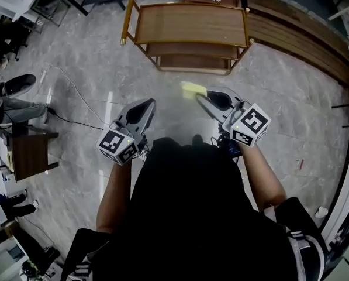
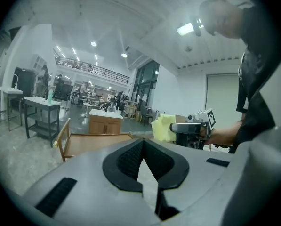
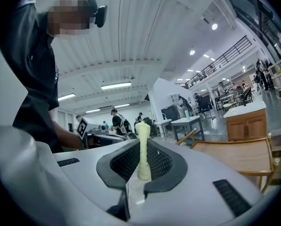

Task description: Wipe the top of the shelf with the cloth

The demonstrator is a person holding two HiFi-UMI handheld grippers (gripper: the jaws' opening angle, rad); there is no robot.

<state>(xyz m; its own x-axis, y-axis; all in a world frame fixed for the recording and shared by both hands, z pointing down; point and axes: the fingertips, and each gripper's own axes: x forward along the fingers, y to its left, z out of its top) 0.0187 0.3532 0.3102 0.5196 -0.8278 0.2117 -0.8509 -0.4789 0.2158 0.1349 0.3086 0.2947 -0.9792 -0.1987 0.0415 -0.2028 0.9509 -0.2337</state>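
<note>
**Cloth gripped in the right gripper, short of the wooden shelf**

The yellow cloth (image 1: 193,89) hangs in the air above a grey marbled floor (image 1: 92,57). It is pinched at the tip of the right gripper (image 1: 200,97). Seen from the head view, a person (image 1: 186,215) in black looks down on both grippers, which are held out in front of the body. The wooden shelf (image 1: 192,23) stands ahead near the top of the picture, with its lower tiers stepping out beneath its top board. The cloth points toward the shelf but is apart from it. The left gripper (image 1: 146,105) is beside the right one and also aims at the shelf.

The right gripper view shows what the head view cannot. The cloth is a thin, upright strip squeezed between the two black jaws and rising above them. The shelf top lies low at the right.

The left gripper view shows its own jaws closed tip to tip with nothing between them. A sliver of floor shows through the gap lower down. It alone shows the right gripper from the side, where the cloth is a bunched yellow fold at its front. The shelf top lies to the left.
</note>
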